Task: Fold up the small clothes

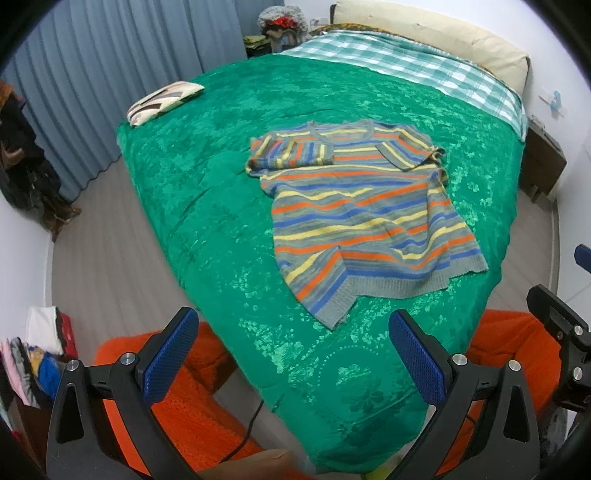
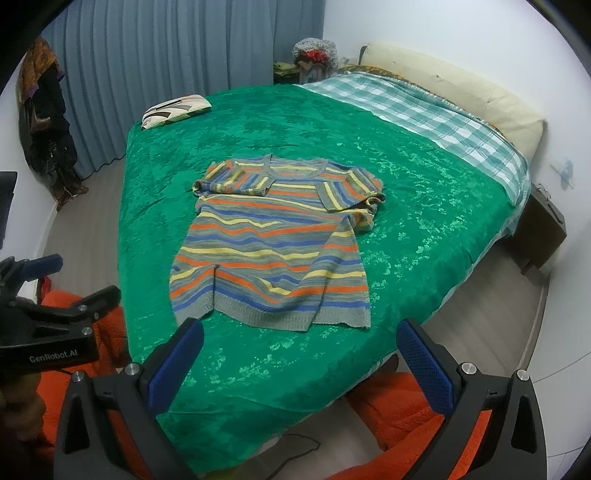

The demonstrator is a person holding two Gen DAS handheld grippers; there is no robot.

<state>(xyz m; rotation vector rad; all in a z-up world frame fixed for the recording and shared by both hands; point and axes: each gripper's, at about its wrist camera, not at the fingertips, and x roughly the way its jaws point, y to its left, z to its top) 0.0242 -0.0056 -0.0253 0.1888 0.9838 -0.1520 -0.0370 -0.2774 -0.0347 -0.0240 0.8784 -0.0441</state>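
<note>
Striped knit sweater point(image 1: 365, 218) spread flat on a green bedspread point(image 1: 207, 155), neckline toward 12 o'clock, ribbed hem toward 6 o'clock, both sleeves folded inward across the chest. Hem corner at 7 o'clock turned over onto the body. Left gripper point(image 1: 295, 354) held low at 6 o'clock over the foot of the bed, blue-padded jaws wide apart, gripping nothing, clear of the sweater. Right gripper point(image 2: 301, 363) likewise at 6 o'clock in its own view, jaws spread, empty, just short of the hem. Seen from the right wrist, the left gripper's black body at 9 o'clock; seen from the left wrist, the right gripper's frame at 3 o'clock. Small patterned cushion point(image 1: 164, 101) near the bedspread's edge at 10 o'clock, well apart from the sweater. Checked sheet point(image 1: 424, 66) and cream pillow point(image 1: 443, 33) at the head of the bed, 1 o'clock. Blue-grey curtain point(image 1: 129, 66) at 11 o'clock. Orange fabric point(image 1: 184, 402) below the jaws at 6 o'clock.
</note>
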